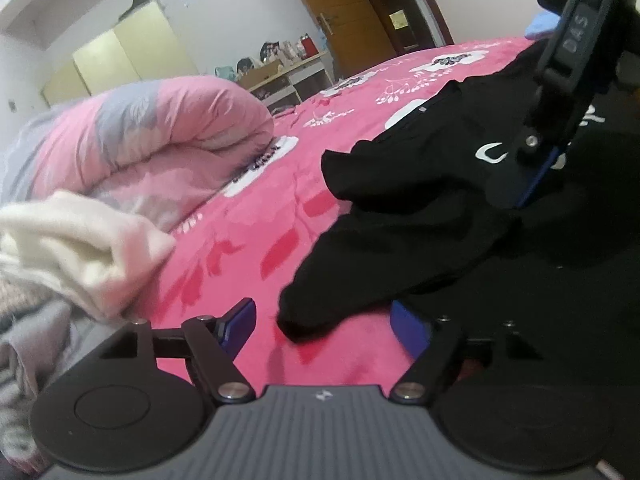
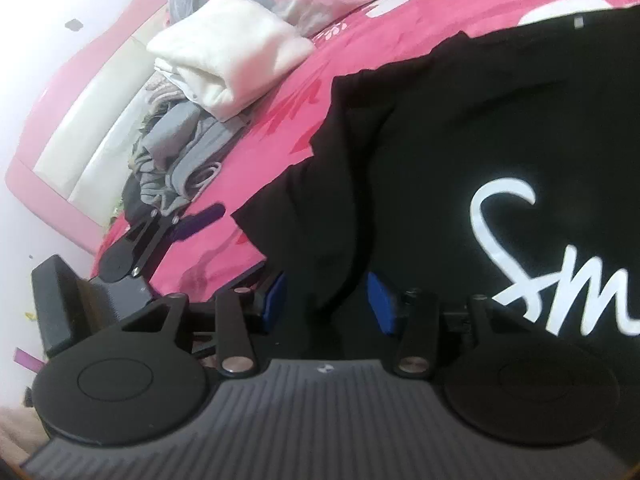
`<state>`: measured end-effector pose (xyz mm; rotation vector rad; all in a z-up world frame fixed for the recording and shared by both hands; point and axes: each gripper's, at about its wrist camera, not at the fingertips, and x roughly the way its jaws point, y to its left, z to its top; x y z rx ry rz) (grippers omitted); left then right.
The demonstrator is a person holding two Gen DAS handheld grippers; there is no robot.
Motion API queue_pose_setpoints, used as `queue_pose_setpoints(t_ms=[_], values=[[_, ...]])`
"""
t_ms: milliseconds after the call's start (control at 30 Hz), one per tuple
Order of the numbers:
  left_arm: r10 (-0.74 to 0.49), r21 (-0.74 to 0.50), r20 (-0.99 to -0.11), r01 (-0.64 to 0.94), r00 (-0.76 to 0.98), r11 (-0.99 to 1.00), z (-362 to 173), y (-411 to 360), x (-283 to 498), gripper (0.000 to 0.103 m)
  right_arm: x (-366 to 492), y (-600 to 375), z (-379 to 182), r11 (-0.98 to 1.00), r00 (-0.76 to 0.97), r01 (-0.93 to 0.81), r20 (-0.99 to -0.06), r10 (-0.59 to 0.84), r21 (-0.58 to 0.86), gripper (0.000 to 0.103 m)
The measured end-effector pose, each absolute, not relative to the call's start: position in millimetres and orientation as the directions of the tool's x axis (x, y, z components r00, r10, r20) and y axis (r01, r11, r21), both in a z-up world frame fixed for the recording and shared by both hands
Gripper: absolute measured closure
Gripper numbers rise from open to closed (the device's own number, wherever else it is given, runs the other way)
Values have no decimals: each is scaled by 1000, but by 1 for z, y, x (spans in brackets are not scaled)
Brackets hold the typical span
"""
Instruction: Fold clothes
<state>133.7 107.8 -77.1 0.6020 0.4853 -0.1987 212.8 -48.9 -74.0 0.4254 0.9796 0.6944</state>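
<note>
A black garment (image 2: 500, 120) with white lettering lies spread on the pink bedspread (image 2: 280, 128). My right gripper (image 2: 328, 302) is down on its near edge. A raised fold of the black cloth runs between the two blue pads, which stand apart and do not press on it. In the left wrist view the same black garment (image 1: 420, 200) fills the right side. Its sleeve end reaches down between the fingers of my open left gripper (image 1: 324, 326), which grips nothing. One of the right gripper's fingers (image 1: 536, 176) rests on the garment. My left gripper (image 2: 228, 242) shows at the sleeve end.
A rolled pink and grey quilt (image 1: 140, 140) lies at the far left of the bedspread (image 1: 248, 248). A folded cream garment (image 2: 232, 60) tops a pile of grey clothes (image 2: 180, 152) beside the headboard (image 2: 80, 120). A desk (image 1: 288, 72) and a wooden door (image 1: 344, 12) stand beyond the bed.
</note>
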Motion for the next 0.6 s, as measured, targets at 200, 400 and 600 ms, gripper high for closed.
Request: queue_pose_setpoints(t_ms=[200, 400, 600], values=[[-54, 524, -484, 339, 874, 781, -78, 108, 136, 26, 211, -44, -79, 700, 353, -332, -604, 714, 633, 90], [-71, 500, -487, 345, 871, 794, -77, 111, 138, 26, 222, -44, -57, 660, 415, -365, -520, 747, 656, 101], [-95, 395, -525, 341, 846, 853, -72, 121, 152, 22, 253, -28, -11, 611, 449, -452, -427, 785, 650, 101]])
